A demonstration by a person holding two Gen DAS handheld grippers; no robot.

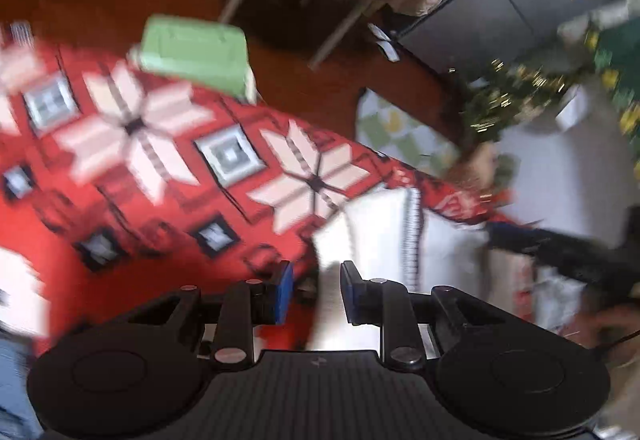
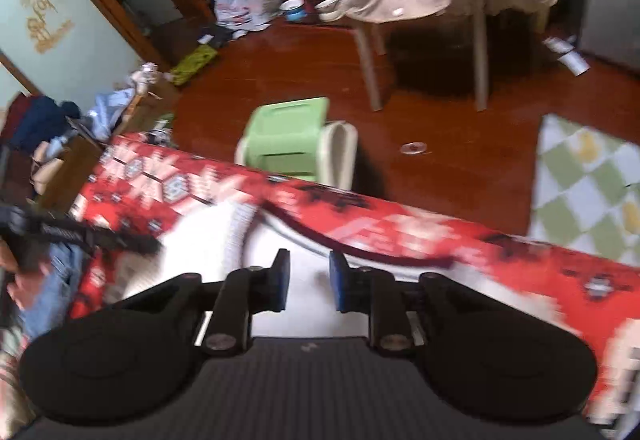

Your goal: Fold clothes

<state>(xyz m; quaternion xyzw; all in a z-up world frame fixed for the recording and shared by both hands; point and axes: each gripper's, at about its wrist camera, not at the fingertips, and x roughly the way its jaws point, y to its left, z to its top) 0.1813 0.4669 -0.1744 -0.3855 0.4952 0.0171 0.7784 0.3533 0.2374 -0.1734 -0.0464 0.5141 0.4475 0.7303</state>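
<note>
Both grippers, left gripper (image 1: 316, 292) and right gripper (image 2: 306, 280), hover with jaws parted and empty over the white garment (image 1: 376, 236) on the red patterned blanket (image 1: 160, 168), directly beneath each.

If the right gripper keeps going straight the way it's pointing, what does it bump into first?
Most likely the white garment lying on the red patterned blanket. The right gripper points down at it with its jaws apart and nothing between them. Blur makes depth hard to judge.
</note>
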